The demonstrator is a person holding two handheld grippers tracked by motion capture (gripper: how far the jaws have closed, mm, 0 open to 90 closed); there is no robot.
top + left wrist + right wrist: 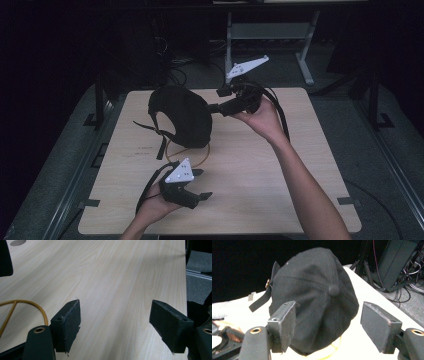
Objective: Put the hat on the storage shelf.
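Observation:
A black cap (182, 115) (317, 297) sits over a yellow wire stand (172, 150) (37, 306) at the back left of the wooden table (260, 165). Its strap (150, 127) with a brass buckle (268, 285) hangs at the left. My right gripper (216, 100) (329, 320) is held at the cap's right side and points at it, its jaws open and apart from the fabric. My left gripper (204, 184) (115, 322) rests low near the front edge, open, with bare tabletop between its pads.
The right half of the table is bare wood. Behind the table stands a grey desk frame (270, 30), and cables (175, 60) lie on the dark floor. Dark equipment (397, 262) stands beyond the table's edge.

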